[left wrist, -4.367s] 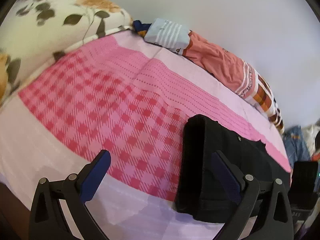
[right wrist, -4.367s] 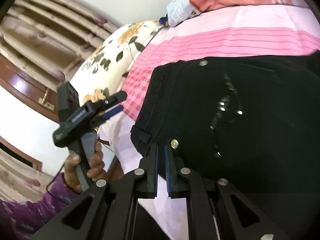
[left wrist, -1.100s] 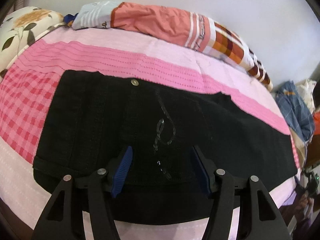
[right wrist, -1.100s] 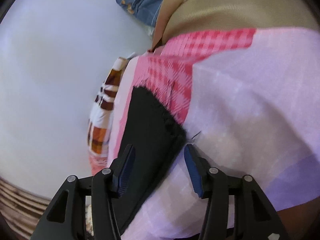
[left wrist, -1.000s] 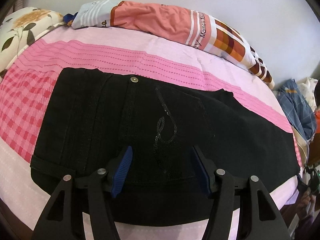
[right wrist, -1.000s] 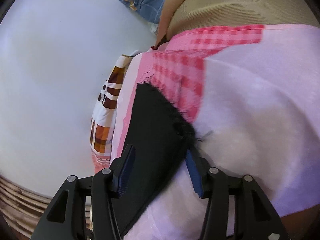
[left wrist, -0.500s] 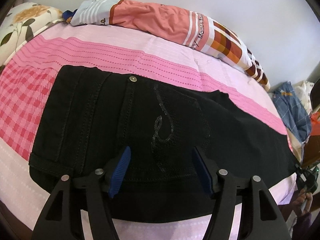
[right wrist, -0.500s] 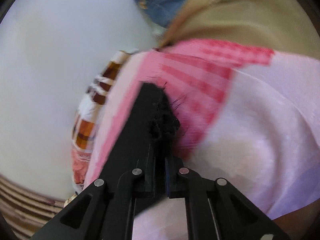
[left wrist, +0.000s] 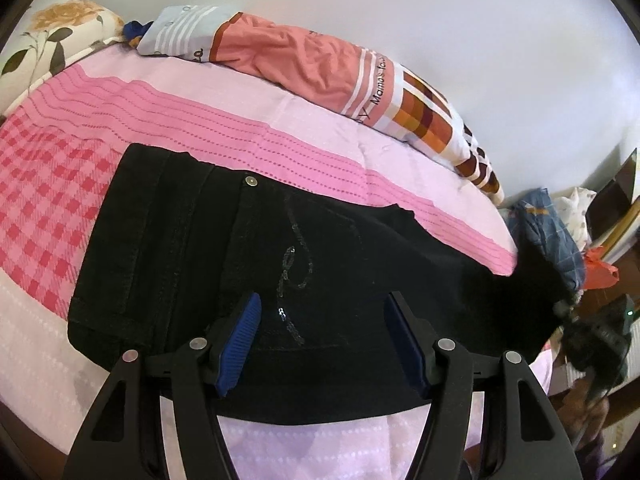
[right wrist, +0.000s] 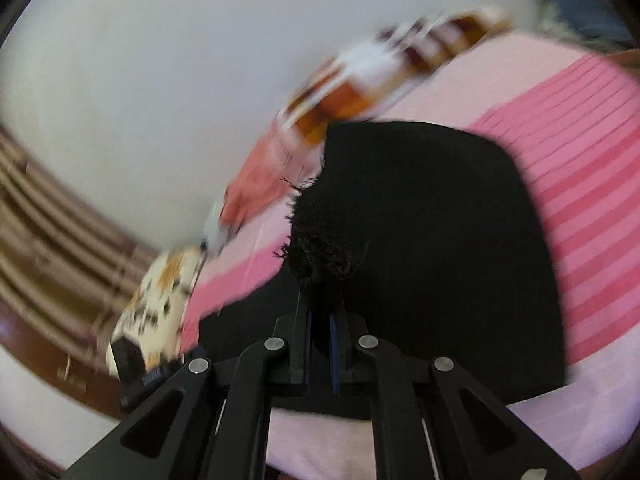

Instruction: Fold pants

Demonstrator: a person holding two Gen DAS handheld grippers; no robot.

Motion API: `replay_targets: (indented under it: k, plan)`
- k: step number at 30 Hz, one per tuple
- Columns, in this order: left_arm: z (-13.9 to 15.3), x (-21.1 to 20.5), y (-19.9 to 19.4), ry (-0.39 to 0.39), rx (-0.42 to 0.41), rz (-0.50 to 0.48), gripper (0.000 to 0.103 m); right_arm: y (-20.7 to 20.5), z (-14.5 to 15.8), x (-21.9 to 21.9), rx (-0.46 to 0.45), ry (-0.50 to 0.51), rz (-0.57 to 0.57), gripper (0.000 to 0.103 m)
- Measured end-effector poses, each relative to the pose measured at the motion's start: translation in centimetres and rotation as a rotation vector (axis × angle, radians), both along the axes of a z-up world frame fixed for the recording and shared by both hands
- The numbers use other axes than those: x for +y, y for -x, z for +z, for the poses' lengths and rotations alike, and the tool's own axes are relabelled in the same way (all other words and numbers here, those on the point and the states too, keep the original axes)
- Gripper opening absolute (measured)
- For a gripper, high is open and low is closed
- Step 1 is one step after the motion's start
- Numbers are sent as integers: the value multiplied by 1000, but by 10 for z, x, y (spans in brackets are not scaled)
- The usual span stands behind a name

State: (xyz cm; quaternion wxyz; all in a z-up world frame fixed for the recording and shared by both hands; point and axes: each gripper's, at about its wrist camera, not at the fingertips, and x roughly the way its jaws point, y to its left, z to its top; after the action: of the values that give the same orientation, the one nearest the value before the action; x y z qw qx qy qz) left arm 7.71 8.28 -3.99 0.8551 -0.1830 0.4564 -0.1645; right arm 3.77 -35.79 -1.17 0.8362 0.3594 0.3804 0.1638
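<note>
The black pants lie flat on the pink bedsheet, waistband to the left and legs running right. My left gripper is open just over the seat, one blue pad on each side of the sequin pocket design, with nothing pinched. My right gripper is shut on the frayed hem of a leg, and the lifted leg arches back over the bed. In the left wrist view the right gripper shows at the far right, where the leg end rises off the sheet.
A folded orange and checked quilt lies along the wall at the bed's far edge. A floral pillow sits at the left end. A heap of clothes stands past the right end. The right wrist view is blurred, with a wooden headboard.
The right gripper shut on the frayed leg hem, then swung up and across with the leg, rolling as it went. The left gripper rose slightly over the seat and stayed open.
</note>
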Motion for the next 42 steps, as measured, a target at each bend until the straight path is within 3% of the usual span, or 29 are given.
replay_targets:
  k: [4, 7, 16, 22, 25, 27, 30, 34, 37, 42]
  plan:
    - [-8, 0, 0, -4, 16, -10, 65, -12, -52, 68, 131, 11, 122, 8]
    - [-14, 3, 2, 9, 35, -11, 65, -9, -71, 83, 176, 36, 145, 9]
    - [-21, 3, 1, 12, 42, -18, 65, -6, -23, 77, 41, 77, 149, 8]
    - [-28, 4, 1, 0, 54, -24, 65, -10, -62, 89, 151, 130, 223, 9]
    - [-28, 3, 0, -13, 55, -38, 65, -18, -58, 83, 173, 110, 270, 13]
    - [-27, 4, 1, -22, 52, -46, 65, -27, -37, 76, 159, 86, 318, 29]
    - [-24, 7, 0, -20, 37, -37, 65, -49, 8, 72, 34, 48, 428, 51]
    - [-22, 11, -2, -41, 3, -4, 65, -105, 27, 81, -52, 112, 509, 51]
    - [-29, 17, -9, -40, 22, 8, 65, -160, 10, 103, -54, 286, 627, 43]
    - [-31, 23, -11, -55, 13, 22, 65, -209, -16, 120, -39, 372, 750, 36]
